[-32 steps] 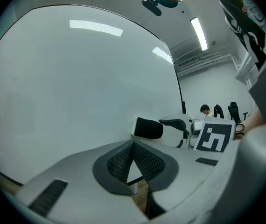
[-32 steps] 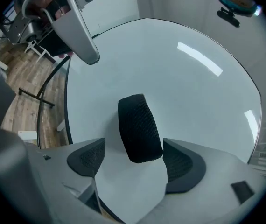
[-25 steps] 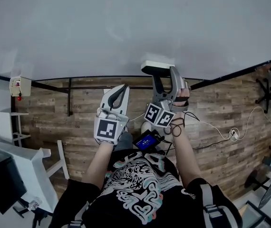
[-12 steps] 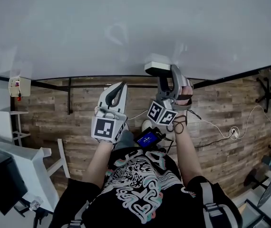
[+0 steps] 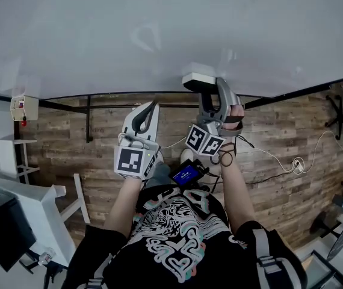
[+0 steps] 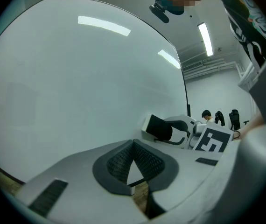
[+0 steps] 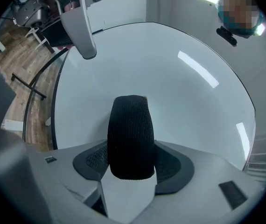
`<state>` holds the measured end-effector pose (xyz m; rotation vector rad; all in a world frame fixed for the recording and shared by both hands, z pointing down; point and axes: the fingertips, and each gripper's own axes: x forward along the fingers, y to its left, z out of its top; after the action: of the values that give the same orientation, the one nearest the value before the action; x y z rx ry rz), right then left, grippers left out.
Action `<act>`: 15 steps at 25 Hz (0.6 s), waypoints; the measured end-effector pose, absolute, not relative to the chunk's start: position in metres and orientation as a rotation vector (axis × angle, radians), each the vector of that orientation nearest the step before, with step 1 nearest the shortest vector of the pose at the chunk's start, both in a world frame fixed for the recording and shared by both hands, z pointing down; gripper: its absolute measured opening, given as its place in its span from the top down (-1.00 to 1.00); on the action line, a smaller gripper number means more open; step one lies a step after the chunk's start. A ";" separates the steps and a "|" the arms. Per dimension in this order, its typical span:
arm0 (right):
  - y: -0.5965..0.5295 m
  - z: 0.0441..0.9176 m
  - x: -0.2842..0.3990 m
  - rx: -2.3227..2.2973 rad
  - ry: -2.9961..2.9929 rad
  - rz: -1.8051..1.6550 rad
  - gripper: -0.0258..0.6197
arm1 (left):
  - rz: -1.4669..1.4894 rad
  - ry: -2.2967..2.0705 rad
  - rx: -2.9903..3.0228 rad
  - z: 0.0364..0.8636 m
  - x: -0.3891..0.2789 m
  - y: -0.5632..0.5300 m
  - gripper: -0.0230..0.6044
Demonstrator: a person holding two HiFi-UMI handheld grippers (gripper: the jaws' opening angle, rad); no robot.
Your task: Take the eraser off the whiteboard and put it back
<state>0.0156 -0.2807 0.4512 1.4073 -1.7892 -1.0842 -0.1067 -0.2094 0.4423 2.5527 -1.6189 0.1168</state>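
The eraser (image 5: 197, 82), a white block with black felt, sits against the lower edge of the whiteboard (image 5: 159, 35). My right gripper (image 5: 210, 93) reaches level to it with its jaws on either side. In the right gripper view the black felt eraser (image 7: 130, 134) stands between the pads; the jaws are closing and both pads touch its sides. My left gripper (image 5: 153, 105) hangs to the left, just below the board's edge, shut and empty. The left gripper view shows its tips (image 6: 133, 144) together, with the eraser (image 6: 158, 127) off to the right.
A black frame rail (image 5: 69, 109) runs under the board, over wood-plank flooring. A small white and red box (image 5: 24, 108) hangs at the left. White furniture (image 5: 21, 203) stands at lower left. Cables and a plug (image 5: 295, 168) lie at the right. A lit screen (image 5: 186, 176) sits near my chest.
The right gripper's jaws have narrowed around the eraser. Both hands have barely shifted; the eraser still rests at the board's lower edge.
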 end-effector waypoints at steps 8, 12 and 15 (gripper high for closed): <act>-0.255 0.456 0.009 1.410 -1.872 -1.021 0.04 | 0.115 -1.619 2.548 0.444 -0.105 -0.197 0.87; -0.239 0.459 0.006 1.406 -1.887 -1.008 0.04 | 0.111 -1.617 2.558 0.441 -0.103 -0.190 0.86; -0.228 0.460 0.010 1.415 -1.893 -0.993 0.04 | 0.110 -1.623 2.562 0.438 -0.103 -0.185 0.87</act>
<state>0.0097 -0.2276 0.4596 1.4149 -1.8925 -0.9928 -0.1027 -0.1853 0.4377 2.5621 -1.6234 0.1095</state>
